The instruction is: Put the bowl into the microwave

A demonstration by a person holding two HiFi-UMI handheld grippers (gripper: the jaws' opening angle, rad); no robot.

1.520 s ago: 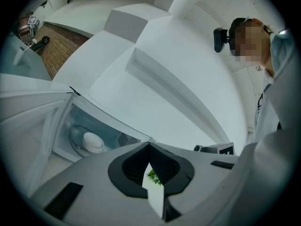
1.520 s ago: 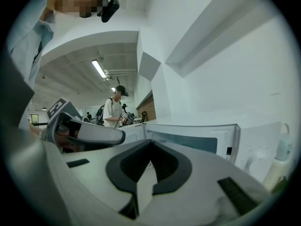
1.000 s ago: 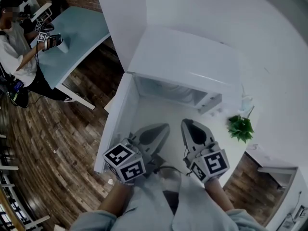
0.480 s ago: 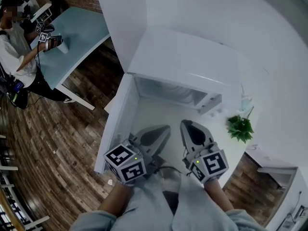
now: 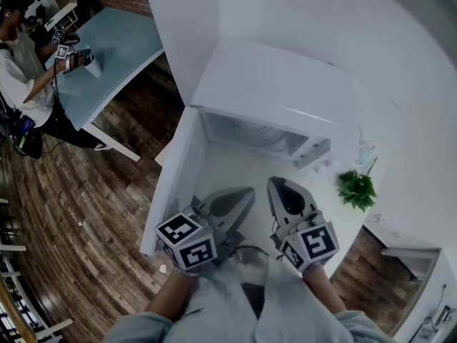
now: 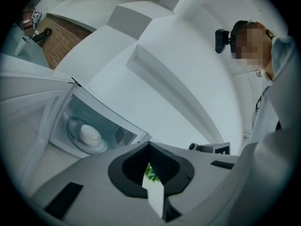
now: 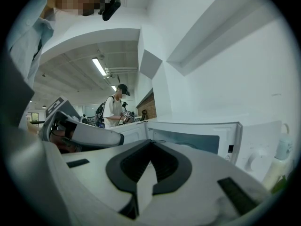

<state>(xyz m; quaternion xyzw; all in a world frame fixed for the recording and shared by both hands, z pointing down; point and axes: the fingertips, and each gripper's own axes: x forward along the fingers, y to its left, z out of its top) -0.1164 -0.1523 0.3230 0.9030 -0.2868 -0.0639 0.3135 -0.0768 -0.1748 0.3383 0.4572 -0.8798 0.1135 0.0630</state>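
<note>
The left gripper (image 6: 149,146) has its jaws pressed together with nothing between them. A sliver of green leaves shows through the narrow slot below where the tips meet. The right gripper (image 7: 150,143) is likewise closed tight and empty. In the head view the two lie side by side, the left gripper (image 5: 241,193) just beside the right gripper (image 5: 278,186), both aimed at the oven opening.

Ahead of the left jaws and off to their left, well apart from the tips, the bowl (image 6: 89,134) sits inside the microwave (image 6: 123,134). It is a pale rounded shape resting on the glass turntable (image 6: 70,126). The right gripper view shows the cavity ahead and slightly right of its jaws, but the bowl cannot be made out there.

The door (image 5: 175,181) stands open, swung out to the left of both grippers. To the right of the right jaws stands a small green plant (image 5: 356,189) on the white counter (image 5: 228,166). Far off to the left, another person (image 5: 28,70) stands at a light blue table (image 5: 121,45).
</note>
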